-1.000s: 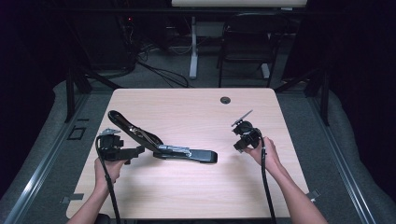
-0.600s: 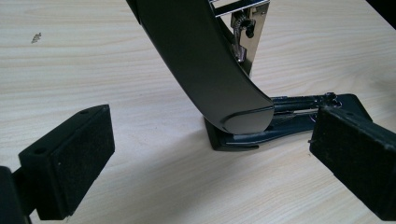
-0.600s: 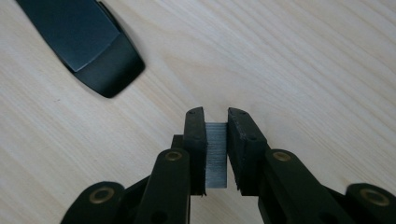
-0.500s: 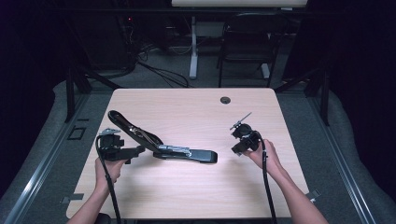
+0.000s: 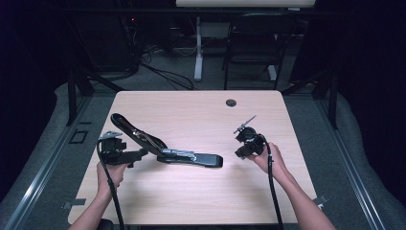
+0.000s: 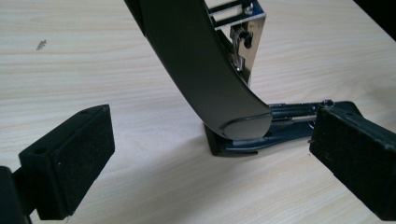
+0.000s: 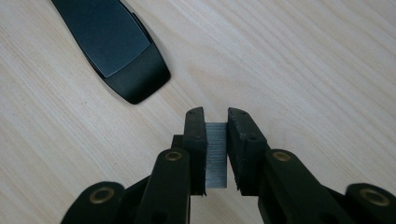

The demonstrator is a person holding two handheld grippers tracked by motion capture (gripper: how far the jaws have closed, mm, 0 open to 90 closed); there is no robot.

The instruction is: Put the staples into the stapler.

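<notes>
I am pinching a grey staple strip (image 7: 215,154) in my right gripper (image 7: 216,122); the hinged-open black metal stapler (image 5: 165,148) is waiting unloaded between my left gripper's (image 6: 205,154) gaping jaws.

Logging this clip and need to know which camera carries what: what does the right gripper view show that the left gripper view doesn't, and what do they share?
Right gripper view: the right gripper shut on a strip of staples, its fingers pressing the strip from both sides, and the flat rounded end of the stapler on the table.

Left gripper view: the left gripper open, with the stapler's raised arm and its metal hinge between the pads, untouched.

Both: the black stapler and the pale wooden table.
</notes>
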